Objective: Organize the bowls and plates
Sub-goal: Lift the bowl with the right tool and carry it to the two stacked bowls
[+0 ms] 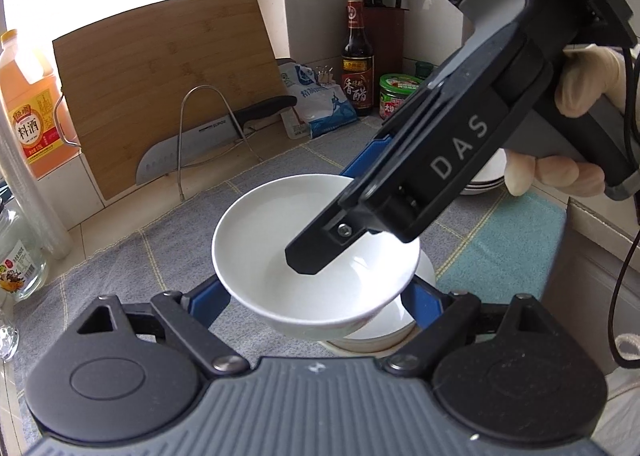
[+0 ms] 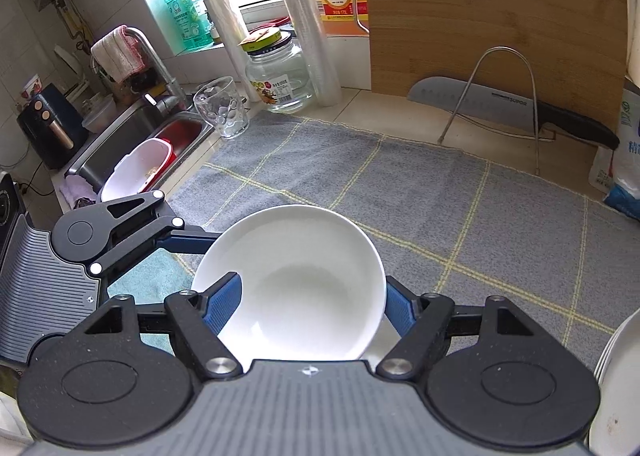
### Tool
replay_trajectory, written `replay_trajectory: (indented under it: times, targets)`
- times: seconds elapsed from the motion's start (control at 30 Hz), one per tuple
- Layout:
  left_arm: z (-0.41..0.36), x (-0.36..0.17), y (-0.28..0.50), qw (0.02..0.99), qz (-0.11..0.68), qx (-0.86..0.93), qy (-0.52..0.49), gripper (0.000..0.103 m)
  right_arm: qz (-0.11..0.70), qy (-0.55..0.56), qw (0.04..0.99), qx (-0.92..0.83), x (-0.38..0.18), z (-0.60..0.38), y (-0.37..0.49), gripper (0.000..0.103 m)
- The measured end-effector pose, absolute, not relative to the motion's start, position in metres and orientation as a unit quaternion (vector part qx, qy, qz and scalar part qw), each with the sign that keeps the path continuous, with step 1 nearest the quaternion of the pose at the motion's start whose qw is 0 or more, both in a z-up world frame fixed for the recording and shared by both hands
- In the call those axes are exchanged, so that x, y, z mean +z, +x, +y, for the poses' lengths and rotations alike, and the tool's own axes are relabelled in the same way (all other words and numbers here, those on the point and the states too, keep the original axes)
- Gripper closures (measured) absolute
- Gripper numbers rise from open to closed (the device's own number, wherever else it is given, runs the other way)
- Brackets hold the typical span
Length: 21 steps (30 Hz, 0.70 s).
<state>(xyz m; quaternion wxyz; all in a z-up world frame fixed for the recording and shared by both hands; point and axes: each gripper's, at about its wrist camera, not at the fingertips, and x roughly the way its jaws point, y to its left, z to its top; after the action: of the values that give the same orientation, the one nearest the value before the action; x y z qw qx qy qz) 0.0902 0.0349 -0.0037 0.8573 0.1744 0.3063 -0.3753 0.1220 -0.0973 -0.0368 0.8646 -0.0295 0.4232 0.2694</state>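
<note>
The right gripper (image 2: 310,284) pinches the white bowl's (image 2: 304,256) wall, one finger inside and one outside. The left gripper (image 1: 316,288) stands wide around that bowl; I cannot tell if it presses. The bowl hangs tilted, just above the lower bowl (image 1: 372,330), so I think it goes down next.
</note>
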Motion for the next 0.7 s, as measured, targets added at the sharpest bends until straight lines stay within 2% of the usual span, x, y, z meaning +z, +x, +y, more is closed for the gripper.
replay_trajectory:
  times: [0.7]
  targets:
    - [0.007,-0.027,0.089,0.832,0.345,-0.402,0.164,0.012,0.446,0.003,0.860,0.249,-0.058,-0.134,0.113,0.023]
